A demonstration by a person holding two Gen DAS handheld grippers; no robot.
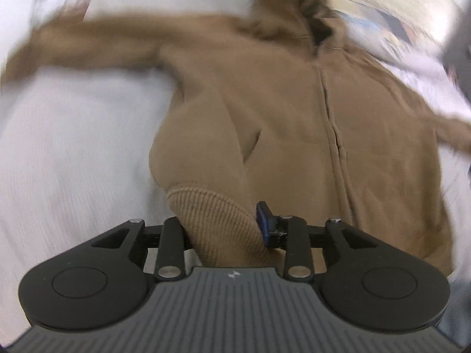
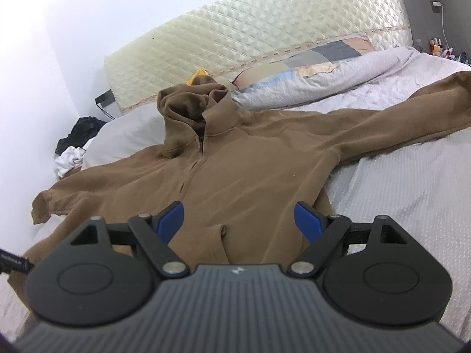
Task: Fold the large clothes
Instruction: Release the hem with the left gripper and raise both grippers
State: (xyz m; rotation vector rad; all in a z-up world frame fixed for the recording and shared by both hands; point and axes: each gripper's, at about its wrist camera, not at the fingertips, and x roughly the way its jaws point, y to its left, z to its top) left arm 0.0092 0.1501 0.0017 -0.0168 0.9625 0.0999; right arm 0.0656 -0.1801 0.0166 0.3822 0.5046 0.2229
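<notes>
A brown zip-up hoodie (image 1: 294,117) lies front-up on the bed with its sleeves spread wide, blurred in the left wrist view. Its ribbed hem (image 1: 217,235) is bunched and lifted between the fingers of my left gripper (image 1: 220,223). The right blue pad (image 1: 263,223) presses against the ribbing, and the cloth hides the left pad. In the right wrist view the hoodie (image 2: 250,161) lies flat, hood (image 2: 188,108) at the far end. My right gripper (image 2: 240,217) hangs open over the lower front near a pocket (image 2: 223,232), with nothing gripped.
The white bedsheet (image 2: 397,206) spreads around the hoodie. A quilted cream mattress (image 2: 265,35) leans on the far wall, with a patchwork pillow (image 2: 318,58) and pale duvet (image 2: 368,70) before it. Dark and white clothes (image 2: 76,141) are piled far left. Small bottles (image 2: 438,48) stand far right.
</notes>
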